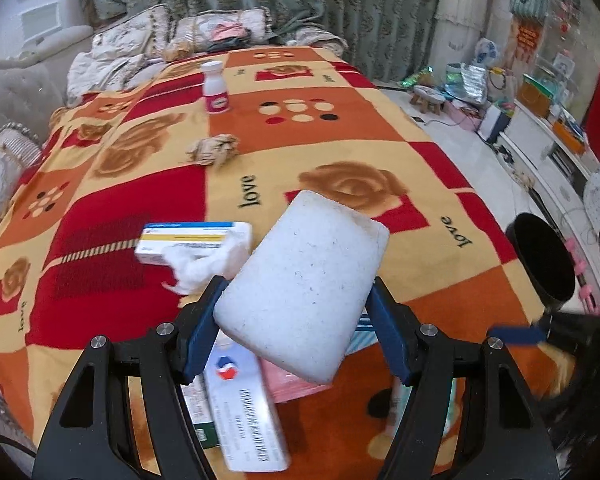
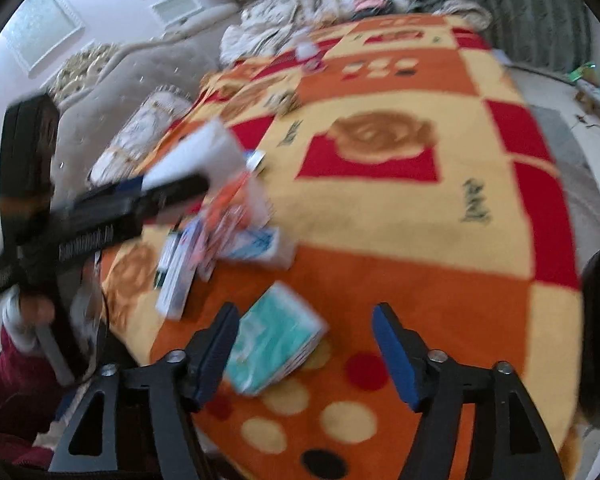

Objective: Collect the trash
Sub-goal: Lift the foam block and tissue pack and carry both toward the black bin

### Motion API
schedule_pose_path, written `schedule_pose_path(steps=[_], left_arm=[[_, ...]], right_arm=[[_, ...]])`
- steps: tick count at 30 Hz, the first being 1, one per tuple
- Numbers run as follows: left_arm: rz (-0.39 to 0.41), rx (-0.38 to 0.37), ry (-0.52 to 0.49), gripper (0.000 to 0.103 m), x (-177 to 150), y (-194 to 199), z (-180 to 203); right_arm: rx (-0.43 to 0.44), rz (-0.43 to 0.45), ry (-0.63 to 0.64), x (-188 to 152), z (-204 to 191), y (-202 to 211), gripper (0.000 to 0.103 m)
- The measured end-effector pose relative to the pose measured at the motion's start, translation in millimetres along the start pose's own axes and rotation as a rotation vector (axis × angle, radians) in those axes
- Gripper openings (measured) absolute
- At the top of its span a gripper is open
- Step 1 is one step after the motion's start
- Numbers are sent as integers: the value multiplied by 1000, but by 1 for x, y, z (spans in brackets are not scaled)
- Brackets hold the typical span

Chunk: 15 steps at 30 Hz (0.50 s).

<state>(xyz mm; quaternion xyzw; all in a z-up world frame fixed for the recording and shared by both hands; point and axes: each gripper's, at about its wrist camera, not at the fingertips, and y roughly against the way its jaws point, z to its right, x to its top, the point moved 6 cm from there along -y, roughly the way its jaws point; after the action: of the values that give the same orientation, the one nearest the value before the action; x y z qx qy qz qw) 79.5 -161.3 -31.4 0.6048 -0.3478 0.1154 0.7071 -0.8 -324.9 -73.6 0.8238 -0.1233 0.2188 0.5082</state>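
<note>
My left gripper (image 1: 292,312) is shut on a white foam block (image 1: 304,280) and holds it above the blanket-covered table (image 1: 340,152). The block also shows, blurred, in the right wrist view (image 2: 204,156). Below it lie several medicine boxes (image 1: 244,400), a white-and-blue box (image 1: 192,240) and a crumpled white tissue (image 1: 204,264). A crumpled brown paper (image 1: 214,150) and a white bottle (image 1: 215,88) sit farther back. My right gripper (image 2: 304,344) is open and empty, just over a teal tissue pack (image 2: 276,344). A black trash bin (image 1: 540,256) stands at the table's right edge.
A sofa with cushions (image 1: 16,120) runs along the left and far side. The floor on the right holds clutter, a small stool (image 1: 428,96) and a white cabinet (image 1: 540,140). The person's hand and the left gripper's body (image 2: 60,216) fill the left of the right wrist view.
</note>
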Motion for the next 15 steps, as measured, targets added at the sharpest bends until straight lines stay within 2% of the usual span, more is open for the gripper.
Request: schedule_pose_path(steps=[7, 15], left_arm=[[-5, 10, 17, 69, -7, 2, -14], [-2, 2, 40, 69, -11, 3, -22]], right_arm=[[-4, -105, 14, -23, -33, -41, 72], [-99, -108, 38, -18, -49, -70, 76]])
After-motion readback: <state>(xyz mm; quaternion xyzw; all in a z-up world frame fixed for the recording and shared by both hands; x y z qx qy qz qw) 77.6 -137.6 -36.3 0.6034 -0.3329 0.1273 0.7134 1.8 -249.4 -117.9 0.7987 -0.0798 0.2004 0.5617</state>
